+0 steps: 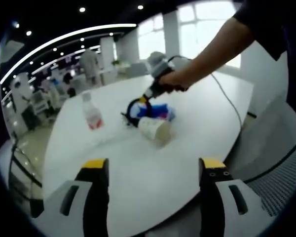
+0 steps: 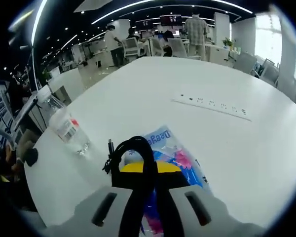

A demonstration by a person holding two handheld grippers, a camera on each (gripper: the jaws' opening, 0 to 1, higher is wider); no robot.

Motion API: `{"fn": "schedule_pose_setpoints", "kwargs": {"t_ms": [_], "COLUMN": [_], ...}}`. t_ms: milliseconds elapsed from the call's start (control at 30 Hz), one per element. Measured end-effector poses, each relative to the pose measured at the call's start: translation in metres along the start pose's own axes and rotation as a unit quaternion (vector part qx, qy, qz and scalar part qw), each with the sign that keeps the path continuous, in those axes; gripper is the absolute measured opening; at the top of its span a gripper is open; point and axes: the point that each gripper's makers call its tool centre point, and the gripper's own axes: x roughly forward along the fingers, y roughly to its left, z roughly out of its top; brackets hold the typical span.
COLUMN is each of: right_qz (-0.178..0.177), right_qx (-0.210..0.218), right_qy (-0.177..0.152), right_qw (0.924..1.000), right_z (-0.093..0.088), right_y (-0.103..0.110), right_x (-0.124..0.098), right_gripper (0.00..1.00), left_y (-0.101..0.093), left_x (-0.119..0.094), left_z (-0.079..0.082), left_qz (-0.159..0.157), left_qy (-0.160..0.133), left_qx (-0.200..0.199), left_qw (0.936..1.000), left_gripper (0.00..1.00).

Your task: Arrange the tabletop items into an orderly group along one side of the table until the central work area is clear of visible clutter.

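Right gripper (image 2: pixel 147 170) clamps black cable (image 2: pixel 138 148) above blue packet (image 2: pixel 180 158); left gripper (image 1: pixel 150 170) gapes, well short.

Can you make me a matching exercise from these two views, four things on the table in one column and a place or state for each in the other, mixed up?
Things:
1. water bottle
2. paper cup
3. black cable
4. power strip

Places or states:
A. lying on its side next to the blue packet
B. gripped in the right gripper, looping up over the packet
C. flat on the white table, far from the other items
D. standing upright with a red and white label

Pairs: 1-D, 2-A, 3-B, 4-C
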Motion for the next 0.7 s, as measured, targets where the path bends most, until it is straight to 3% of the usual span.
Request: {"fn": "schedule_pose_setpoints", "kwargs": {"t_ms": [400,700], "right_qz": [-0.003,-0.006], "right_qx": [0.018,0.028], "right_qy": [-0.033,-0.056], "right_qw": [0.9993,0.9980], "right_z": [0.020,0.037], "right_y": [-0.007,-0.015], "right_x": [-0.020,-0.033], "right_gripper": [0.04,0.04], "left_y": [-0.001,-0.003], "left_x": [-0.001,-0.001], "left_z": [0.007,0.012], "left_qz": [0.000,-0.002], "left_qy": [-0.018,-0.032], "left_qx": [-0.003,-0.001], "left_qw": [0.9998,0.9995], "left_gripper": [0.73,0.84]}}
